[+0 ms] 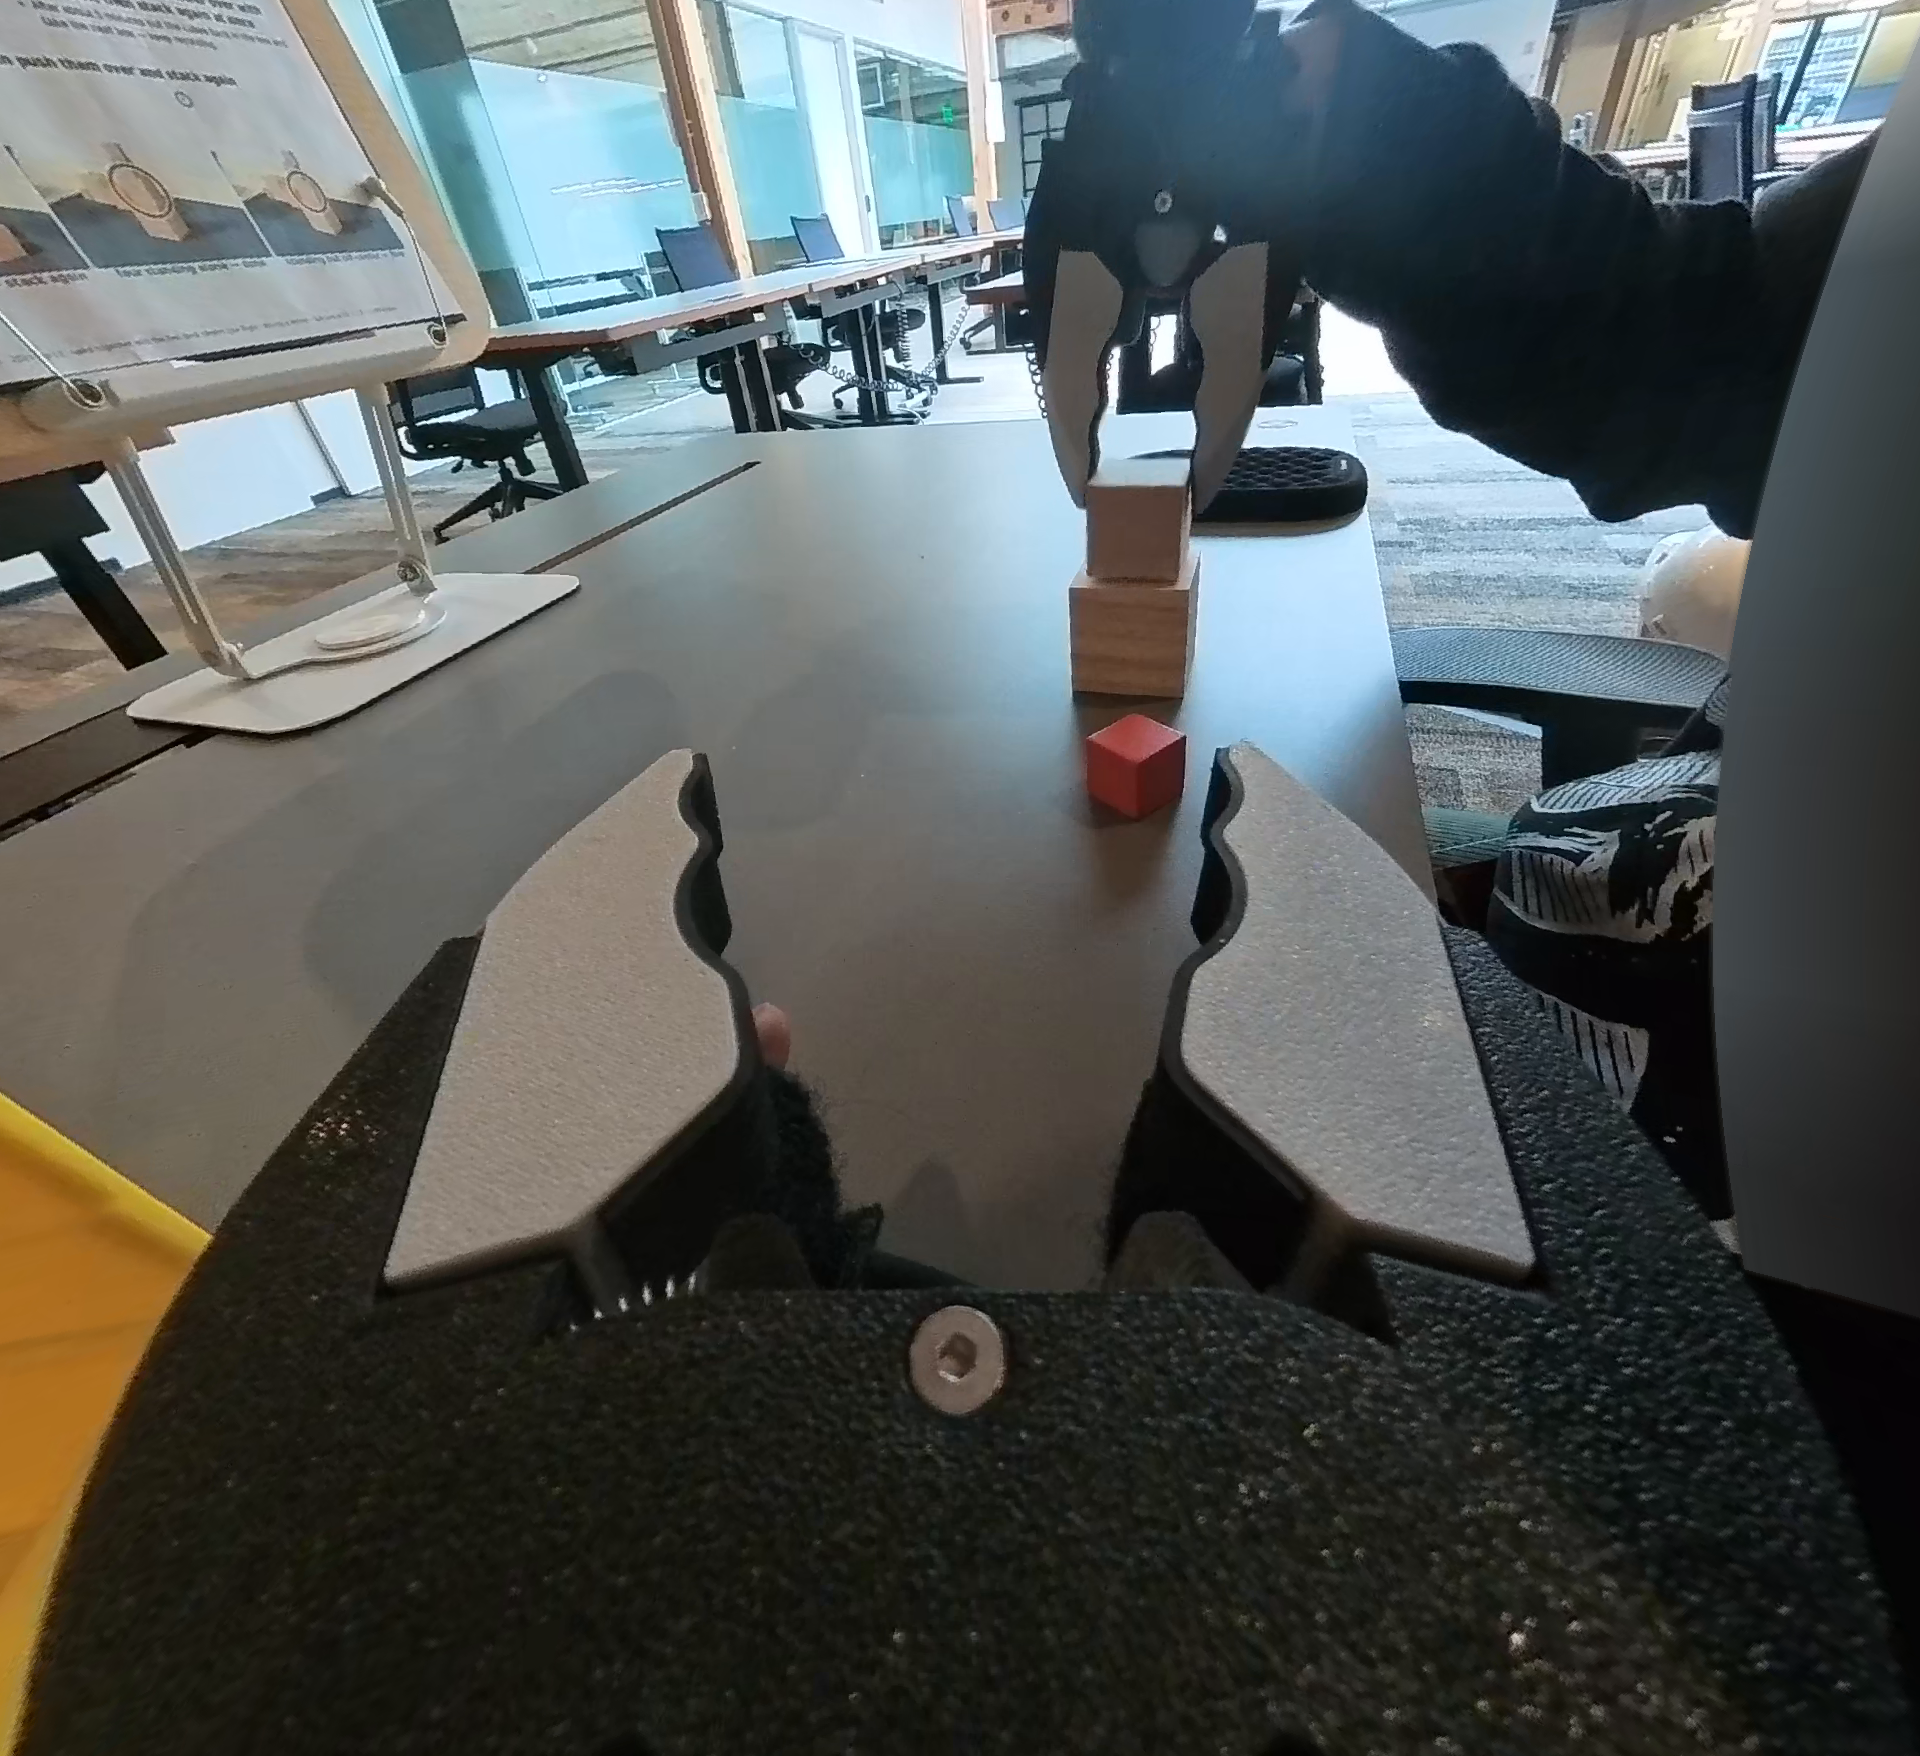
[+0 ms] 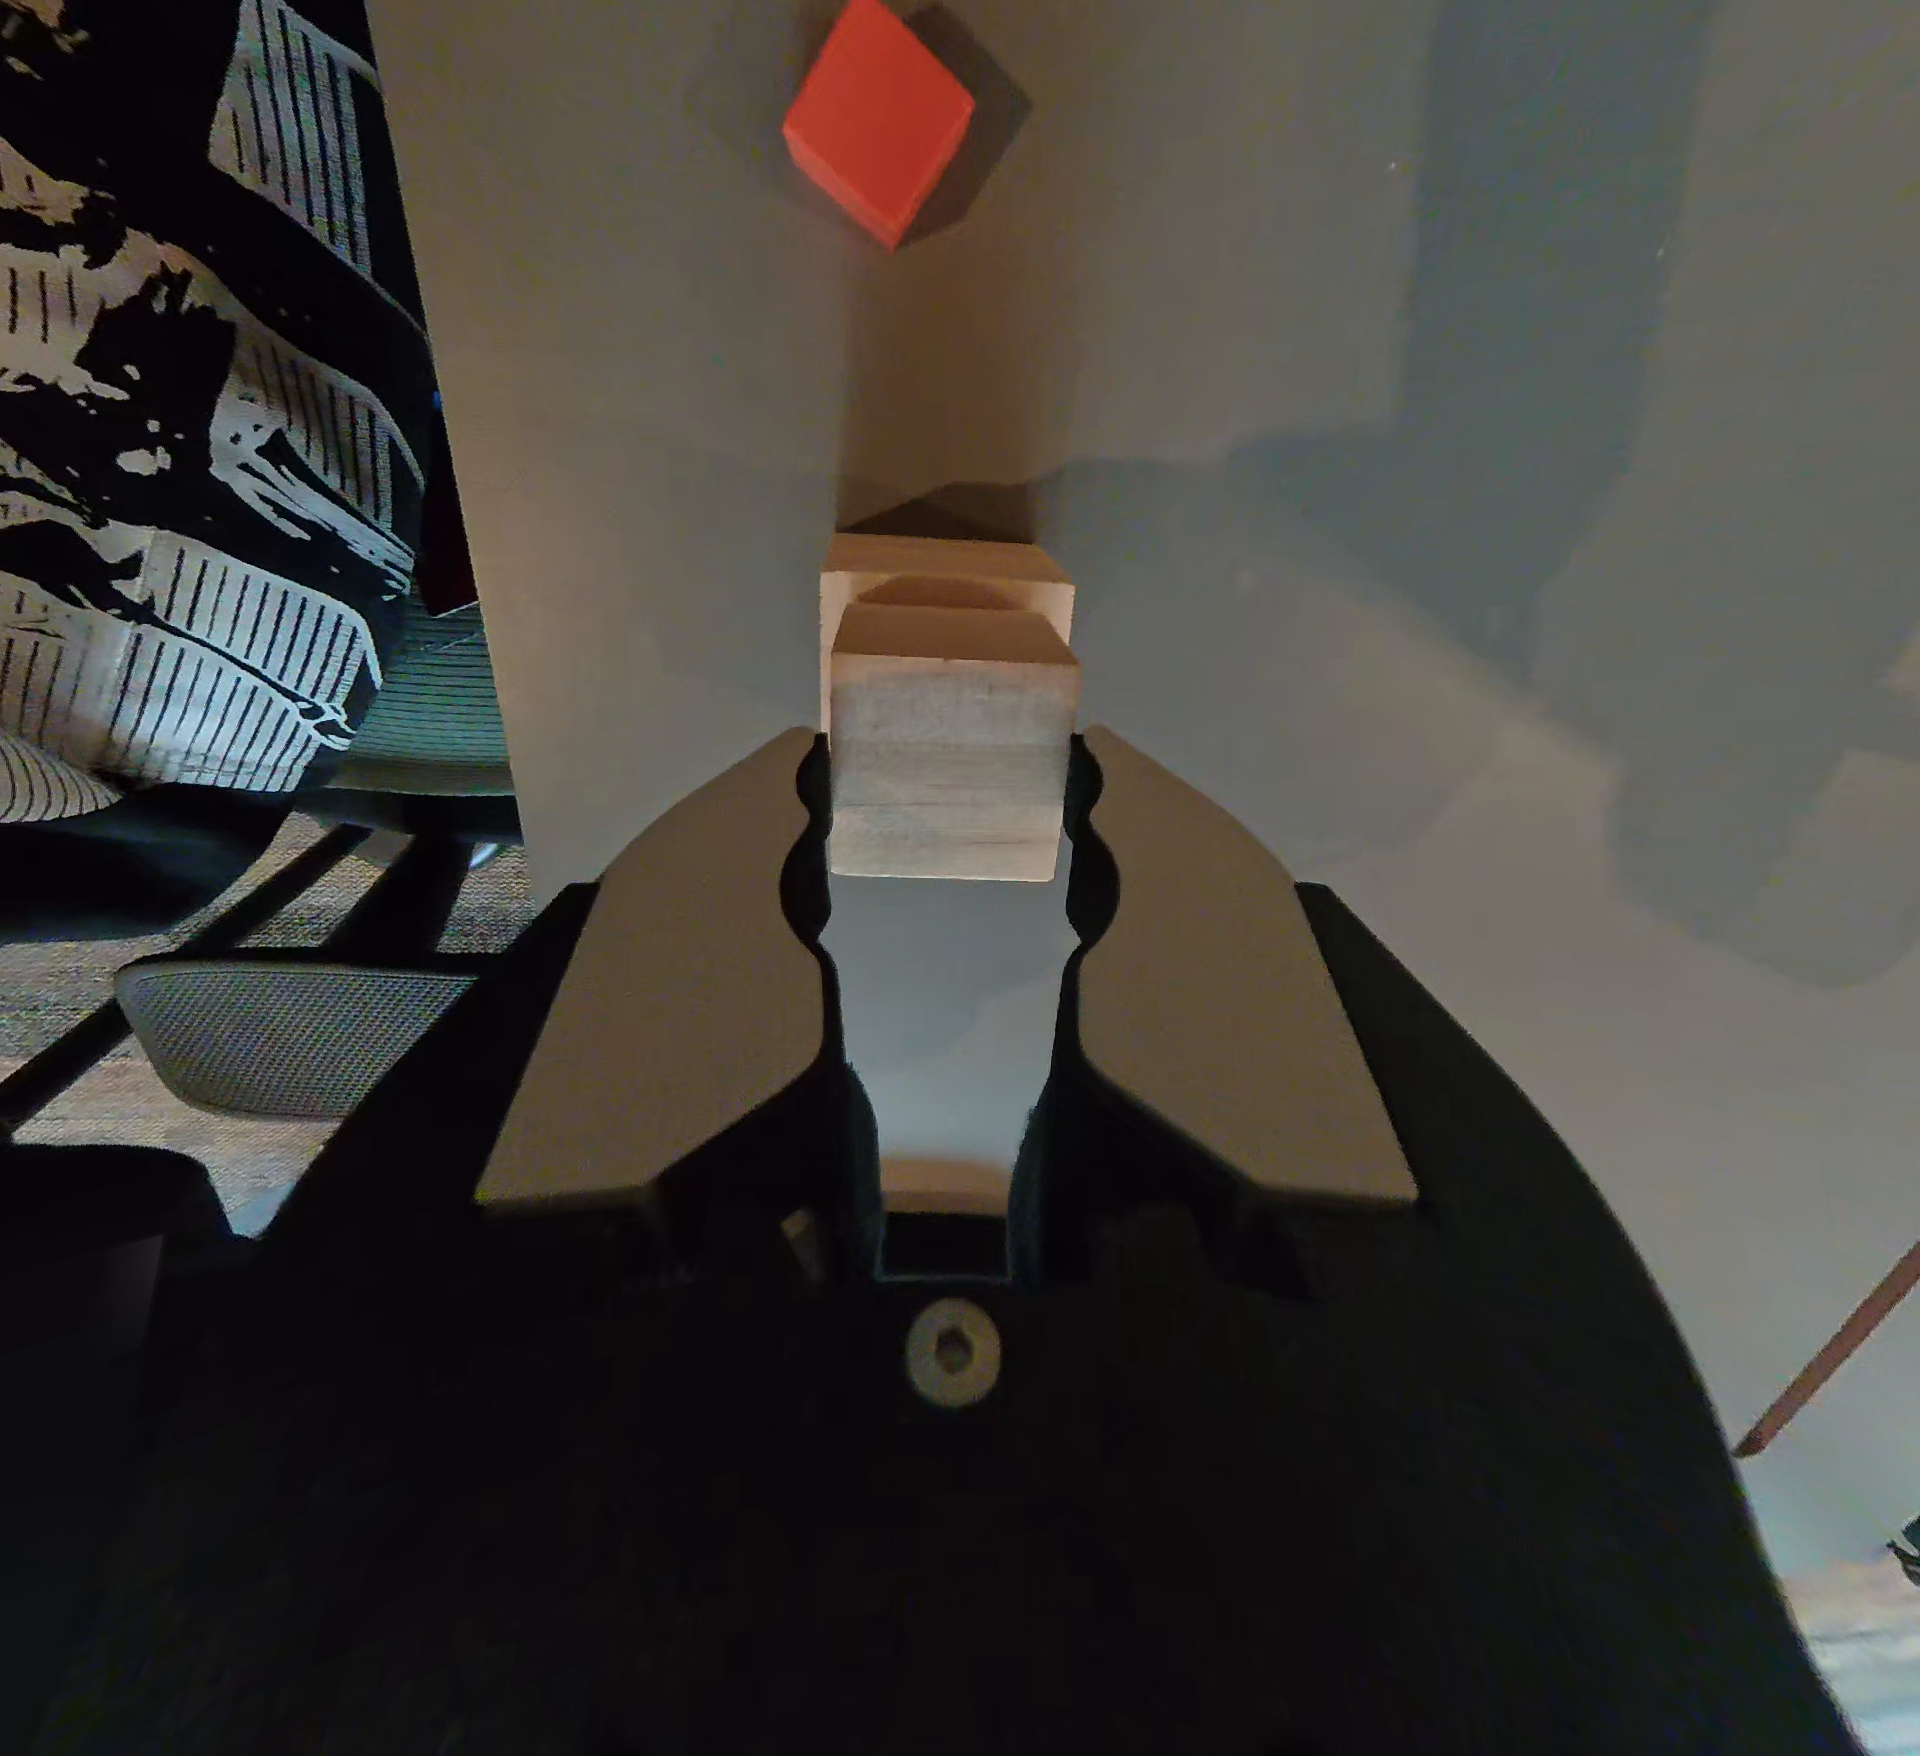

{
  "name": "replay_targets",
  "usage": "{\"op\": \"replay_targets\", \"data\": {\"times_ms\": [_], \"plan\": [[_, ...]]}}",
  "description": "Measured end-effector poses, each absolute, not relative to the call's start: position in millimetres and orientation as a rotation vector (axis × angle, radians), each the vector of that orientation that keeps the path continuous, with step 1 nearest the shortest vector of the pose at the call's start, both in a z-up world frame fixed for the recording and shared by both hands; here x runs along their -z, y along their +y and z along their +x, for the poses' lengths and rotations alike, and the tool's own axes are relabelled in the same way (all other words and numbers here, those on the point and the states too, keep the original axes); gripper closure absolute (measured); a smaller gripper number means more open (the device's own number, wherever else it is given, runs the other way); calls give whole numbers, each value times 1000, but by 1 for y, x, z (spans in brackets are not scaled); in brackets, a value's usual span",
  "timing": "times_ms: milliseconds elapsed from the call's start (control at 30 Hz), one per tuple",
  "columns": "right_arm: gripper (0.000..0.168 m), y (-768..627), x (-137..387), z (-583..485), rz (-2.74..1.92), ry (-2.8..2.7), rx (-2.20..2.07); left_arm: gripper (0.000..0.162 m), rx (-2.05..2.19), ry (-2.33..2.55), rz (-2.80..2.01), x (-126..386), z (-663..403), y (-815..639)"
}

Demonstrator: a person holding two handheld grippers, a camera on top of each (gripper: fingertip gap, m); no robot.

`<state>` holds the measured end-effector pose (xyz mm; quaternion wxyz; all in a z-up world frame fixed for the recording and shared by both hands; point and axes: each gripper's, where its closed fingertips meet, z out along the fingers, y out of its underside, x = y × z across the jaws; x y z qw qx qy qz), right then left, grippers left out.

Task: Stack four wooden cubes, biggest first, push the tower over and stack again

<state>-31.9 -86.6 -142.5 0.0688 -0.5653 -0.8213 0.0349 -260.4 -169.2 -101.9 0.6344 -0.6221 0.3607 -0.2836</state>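
Right gripper directly above the larger wooden cube, pinching the second wooden cube by its two sides, apparently seated flush on the larger one, though any gap is hard to judge from either view. Left gripper spread wide and empty, low over the counter, nearer to the red cube lying just in front of the larger cube. Fourth cube nowhere in view.
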Motion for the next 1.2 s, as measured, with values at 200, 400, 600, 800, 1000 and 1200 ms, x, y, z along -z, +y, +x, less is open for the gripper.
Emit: {"op": "replay_targets", "data": {"times_ms": [200, 400, 600, 800, 1000, 1200], "plan": [[125, -86, 145, -31, -1715, -2481, -122, 74, 648, 824, -1421, 102, -261, -169], [125, -86, 145, -31, -1710, -2477, -136, 74, 648, 824, -1421, 102, -261, -169], [113, -87, 142, -32, -1702, -2470, -135, 74, 647, 824, -1421, 102, -261, -169], [105, -91, 133, -35, -1665, -2467, -79, 74, 646, 824, -1421, 102, -260, -169], [103, -101, 121, -49, -1587, -2490, -54, 74, 645, 825, -1419, 102, -261, -169], [104, -107, 114, -73, -1410, -2559, -18, 74, 646, 825, -1417, 101, -261, -169]]}}
